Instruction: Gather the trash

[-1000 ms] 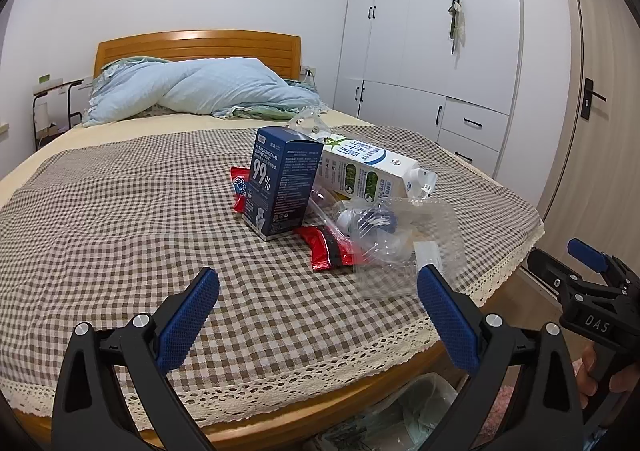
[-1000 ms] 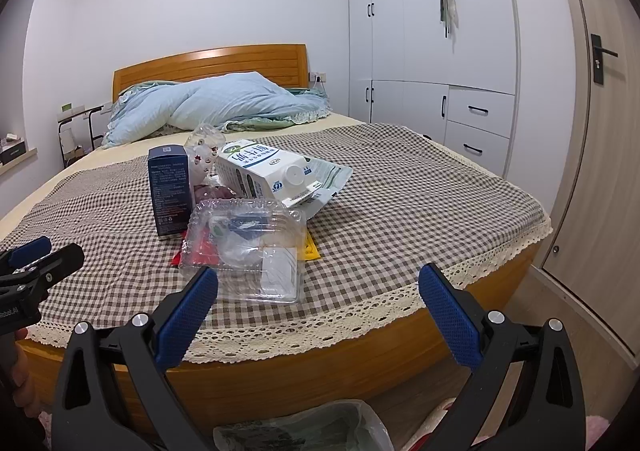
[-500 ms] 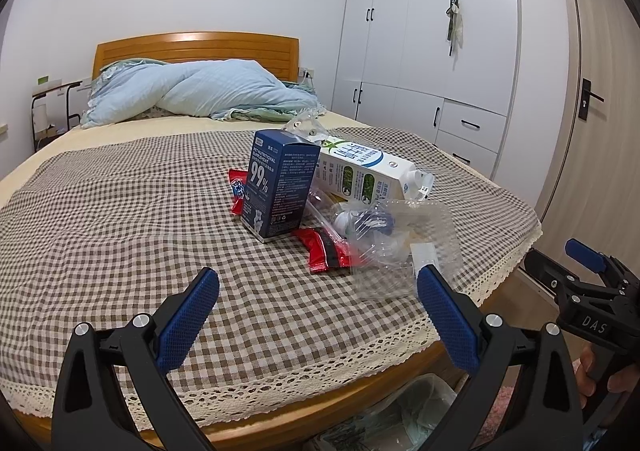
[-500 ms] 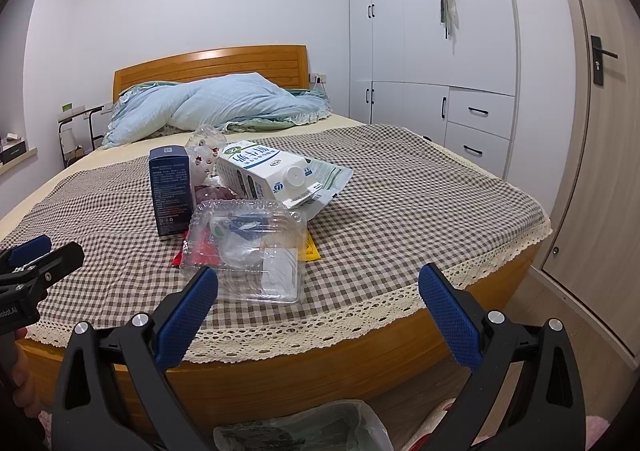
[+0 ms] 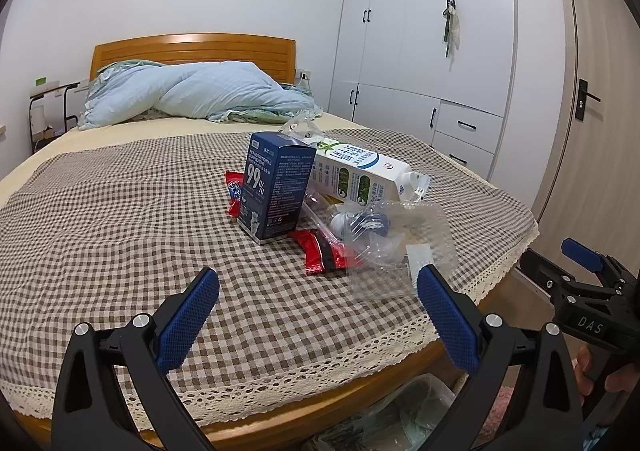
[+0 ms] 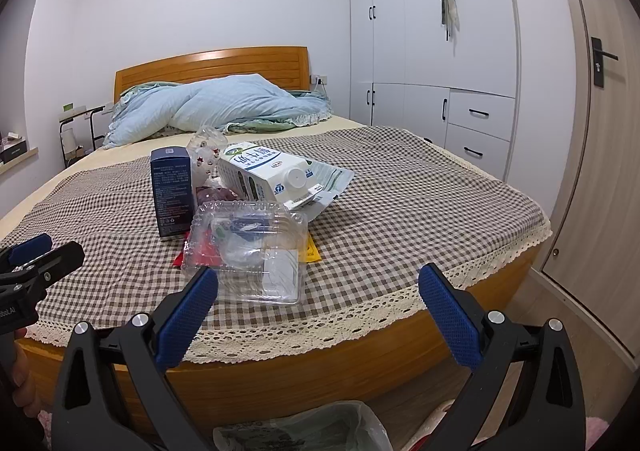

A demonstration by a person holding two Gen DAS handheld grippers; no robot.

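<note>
jaws spread wide, empty, both grippers: left gripper (image 5: 318,301), right gripper (image 6: 318,299) level before bed (image 6: 400,211) trash.

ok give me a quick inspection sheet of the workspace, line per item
surface: bed with checked cover, lace edge at the foot
job's things: upright blue box, milk carton lying on its side, clear plastic clamshell, red wrappers, crumpled clear bag; all clustered, touching
clutter: nothing seen
grippers: left gripper and right gripper both open, empty, short of the pile
cables: nothing seen
surroundings: bin bag on the floor below the bed, blue duvet, white wardrobe
</note>
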